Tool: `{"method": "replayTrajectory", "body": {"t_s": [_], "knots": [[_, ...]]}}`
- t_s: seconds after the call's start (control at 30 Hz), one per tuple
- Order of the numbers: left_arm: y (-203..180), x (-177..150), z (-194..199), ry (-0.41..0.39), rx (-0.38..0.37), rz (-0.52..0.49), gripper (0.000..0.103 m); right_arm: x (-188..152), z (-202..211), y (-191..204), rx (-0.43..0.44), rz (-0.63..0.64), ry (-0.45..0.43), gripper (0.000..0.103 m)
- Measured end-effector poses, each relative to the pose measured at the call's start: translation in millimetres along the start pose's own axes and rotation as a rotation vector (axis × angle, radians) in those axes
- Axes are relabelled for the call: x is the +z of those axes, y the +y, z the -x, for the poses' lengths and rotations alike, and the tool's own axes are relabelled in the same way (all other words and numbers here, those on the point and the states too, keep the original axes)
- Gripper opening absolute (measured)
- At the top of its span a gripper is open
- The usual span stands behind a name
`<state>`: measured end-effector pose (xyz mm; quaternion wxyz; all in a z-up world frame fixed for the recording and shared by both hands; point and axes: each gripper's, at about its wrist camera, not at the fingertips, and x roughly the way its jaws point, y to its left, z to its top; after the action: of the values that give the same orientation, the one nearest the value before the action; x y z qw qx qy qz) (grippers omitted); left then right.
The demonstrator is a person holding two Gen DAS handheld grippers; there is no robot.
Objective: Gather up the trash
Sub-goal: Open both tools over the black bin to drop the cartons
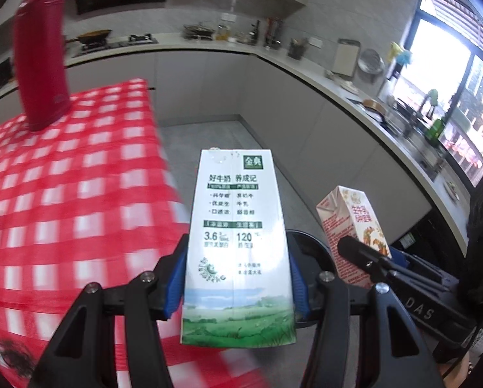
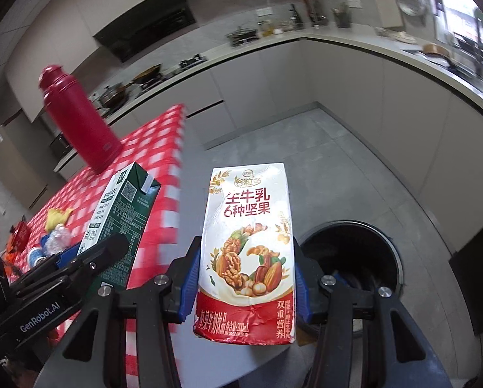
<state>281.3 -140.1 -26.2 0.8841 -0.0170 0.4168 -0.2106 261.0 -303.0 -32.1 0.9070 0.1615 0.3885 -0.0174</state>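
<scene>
A tall white and green milk carton (image 1: 235, 207) stands upright between the blue pads of my left gripper (image 1: 238, 279), which is shut on it. A red and white nut-milk carton (image 2: 246, 213) is clamped the same way in my right gripper (image 2: 245, 281). Both hang past the right edge of the red checked table (image 1: 79, 194). In the left wrist view the nut-milk carton (image 1: 348, 213) shows to the right. In the right wrist view the milk carton (image 2: 121, 213) shows its green side at left. A round black bin (image 2: 393, 252) sits on the floor below, just right of the right gripper.
A tall red flask (image 1: 42, 55) stands on the table's far part. A yellow wrapper (image 2: 58, 218), a crumpled plastic bottle (image 2: 52, 241) and a red item (image 2: 18, 231) lie on the cloth. Grey floor runs to an L-shaped kitchen counter (image 1: 306, 64) along the far wall and window.
</scene>
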Motion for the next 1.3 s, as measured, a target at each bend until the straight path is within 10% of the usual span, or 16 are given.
{"method": "replayTrajectory", "body": {"t_s": [1.0, 1.1, 1.3], "knots": [[-83, -39, -128, 0.265, 0.025, 0.012, 0.058, -18, -77, -150, -0.082, -0.093, 0.187, 0.057], [-86, -44, -145, 0.308, 0.032, 0.024, 0.071, -16, -86, -159, -0.089, -0.091, 0.192, 0.061], [-88, -34, -131, 0.266, 0.052, 0.043, 0.071, -10, -81, -166, -0.098, -0.094, 0.177, 0.061]]}}
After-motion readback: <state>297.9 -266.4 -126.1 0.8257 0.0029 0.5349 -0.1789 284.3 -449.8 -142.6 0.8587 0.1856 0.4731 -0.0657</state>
